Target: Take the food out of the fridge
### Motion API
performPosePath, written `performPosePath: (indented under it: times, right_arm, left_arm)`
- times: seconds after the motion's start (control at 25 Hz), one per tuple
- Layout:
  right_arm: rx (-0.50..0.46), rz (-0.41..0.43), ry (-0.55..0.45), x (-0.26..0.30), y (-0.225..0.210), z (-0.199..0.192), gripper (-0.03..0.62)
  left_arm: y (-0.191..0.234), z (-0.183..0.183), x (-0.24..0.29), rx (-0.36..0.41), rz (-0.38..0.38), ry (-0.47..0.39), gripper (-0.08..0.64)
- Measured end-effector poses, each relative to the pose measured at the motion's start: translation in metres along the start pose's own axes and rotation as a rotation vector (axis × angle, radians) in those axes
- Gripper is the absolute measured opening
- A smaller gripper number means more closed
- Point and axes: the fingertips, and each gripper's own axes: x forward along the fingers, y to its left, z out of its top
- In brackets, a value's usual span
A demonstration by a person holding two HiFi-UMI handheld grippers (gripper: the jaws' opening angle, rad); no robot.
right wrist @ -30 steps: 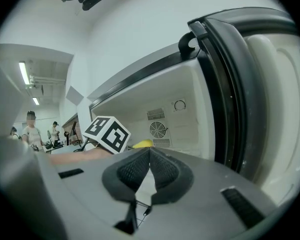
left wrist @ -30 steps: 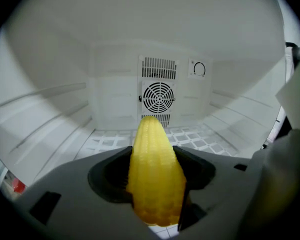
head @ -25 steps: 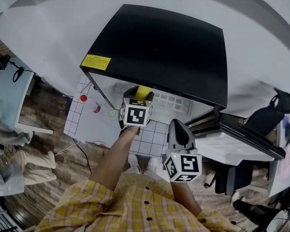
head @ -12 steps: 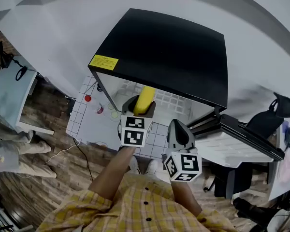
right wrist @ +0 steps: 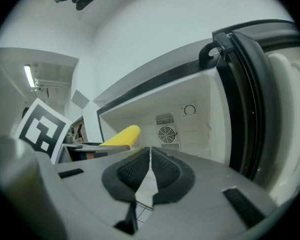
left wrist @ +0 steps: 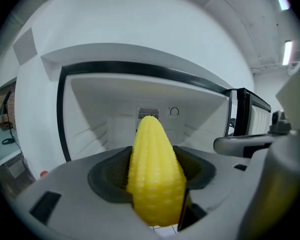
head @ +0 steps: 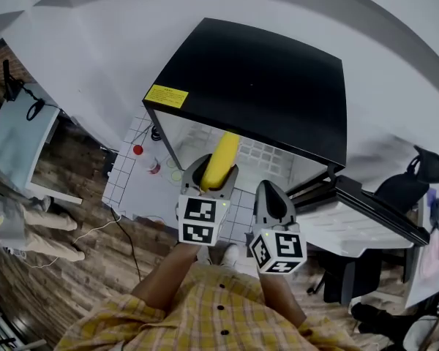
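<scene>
left tool (head: 217, 183) with corn (head: 222, 159), now higher

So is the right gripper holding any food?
No, the right gripper is shut tight with nothing in it.

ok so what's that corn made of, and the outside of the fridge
The corn looks like moulded plastic or rubber: even yellow, faint gloss, perfectly regular kernel rows, so probably a toy. The fridge has a smooth black casing with a soft sheen, likely painted metal, though the look alone can't settle that.
</scene>
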Motion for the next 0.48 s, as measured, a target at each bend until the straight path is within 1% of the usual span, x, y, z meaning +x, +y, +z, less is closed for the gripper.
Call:
performPosePath:
  times: [0.32,0.48]
  right_arm:
    - [-0.013,0.010,-0.013,0.001,0.007,0.007,0.006]
    - [-0.025,0.023,-0.019,0.001,0.011,0.009,0.006]
  left_arm:
    - [-0.011,0.021,-0.033,0.006,-0.003,-0.088,0.259]
    - [-0.013,0.021,-0.048,0.018,0.019,-0.126,0.258]
